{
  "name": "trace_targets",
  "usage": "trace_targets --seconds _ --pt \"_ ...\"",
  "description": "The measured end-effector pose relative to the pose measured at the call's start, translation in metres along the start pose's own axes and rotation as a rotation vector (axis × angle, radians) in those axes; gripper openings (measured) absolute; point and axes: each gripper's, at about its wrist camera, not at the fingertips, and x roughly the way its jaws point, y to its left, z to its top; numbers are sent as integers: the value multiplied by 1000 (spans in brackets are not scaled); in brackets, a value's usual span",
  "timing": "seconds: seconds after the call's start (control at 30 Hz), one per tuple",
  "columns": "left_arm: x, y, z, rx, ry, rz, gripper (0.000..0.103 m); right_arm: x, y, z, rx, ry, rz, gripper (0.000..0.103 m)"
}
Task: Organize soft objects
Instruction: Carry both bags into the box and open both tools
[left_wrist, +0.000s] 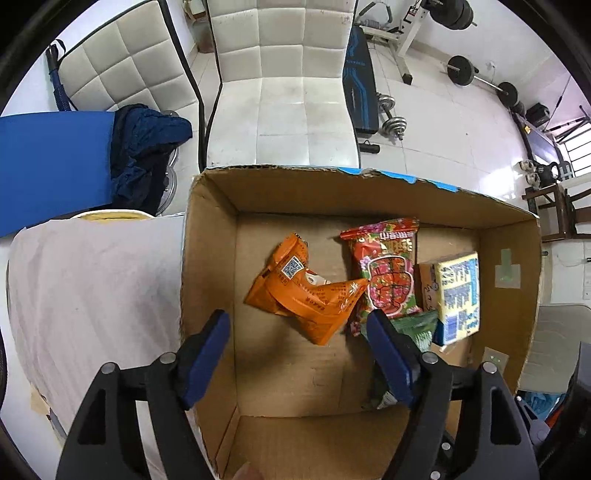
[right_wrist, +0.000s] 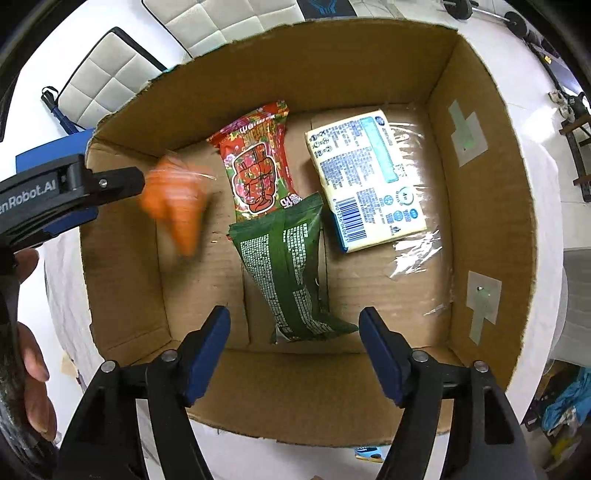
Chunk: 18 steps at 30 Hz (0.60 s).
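Observation:
An open cardboard box holds several soft packs. An orange packet is inside at the left, blurred in the right wrist view, clear of any fingers. Beside it lie a red patterned packet, a green packet and a pale tissue pack. My left gripper is open above the box, just short of the orange packet. My right gripper is open and empty over the green packet's near end.
The box stands on a white-covered table. White padded chairs stand behind it. A blue mat with dark clothing is at the left. Weights lie on the tiled floor at the back right.

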Motion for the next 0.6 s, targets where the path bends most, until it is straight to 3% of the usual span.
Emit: trace_targets --seconds 0.1,0.17,0.2,0.27,0.33,0.4,0.6 --pt "-11 1 -10 -7 -24 -8 76 -7 2 -4 -9 -17 0 92" --pt "-19 0 -19 -5 -41 -2 80 -12 4 -7 -18 -32 -9 92" --pt "-23 -1 -24 -5 -51 -1 88 -17 6 -10 -25 -37 -14 92" --pt "-31 -2 -37 -3 -70 1 89 -24 7 -16 -42 -56 -29 92" --pt "-36 -4 -50 2 -78 15 91 -31 8 -23 -52 -71 -36 103" --pt "-43 -7 -64 19 -88 33 97 -37 7 -31 -55 -97 -56 103" --pt "-70 -9 -101 3 -151 16 97 -64 4 -54 -75 -166 -100 103"
